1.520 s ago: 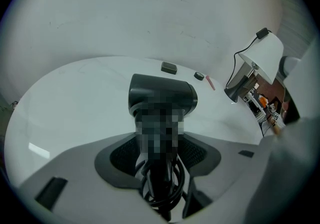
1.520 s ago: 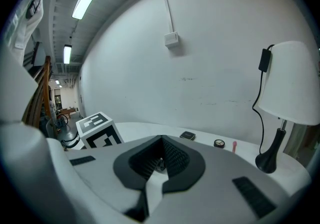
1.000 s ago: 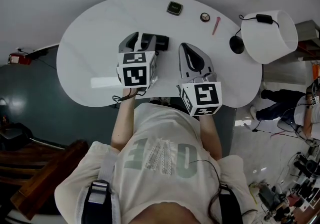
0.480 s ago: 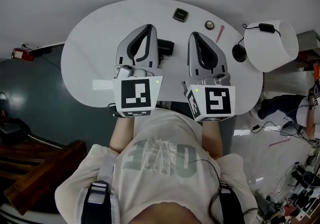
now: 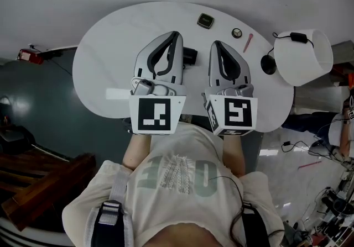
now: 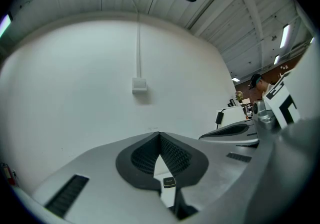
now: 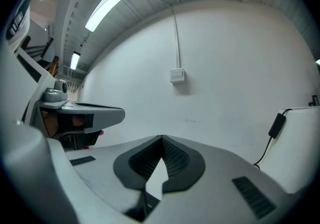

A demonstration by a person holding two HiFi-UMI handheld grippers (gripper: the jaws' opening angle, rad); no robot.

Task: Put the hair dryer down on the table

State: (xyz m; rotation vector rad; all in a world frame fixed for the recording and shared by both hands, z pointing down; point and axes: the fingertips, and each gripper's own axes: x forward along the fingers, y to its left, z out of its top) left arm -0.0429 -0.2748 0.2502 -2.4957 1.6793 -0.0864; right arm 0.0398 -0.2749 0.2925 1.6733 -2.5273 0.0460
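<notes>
The dryer lies near the middle of the counter, released. Our left gripper has risen off it, and its jaws are now together and empty. We judge the task done. Our right gripper is closed too. A lamp stands at the counter's right edge, with a white wall beyond.
</notes>
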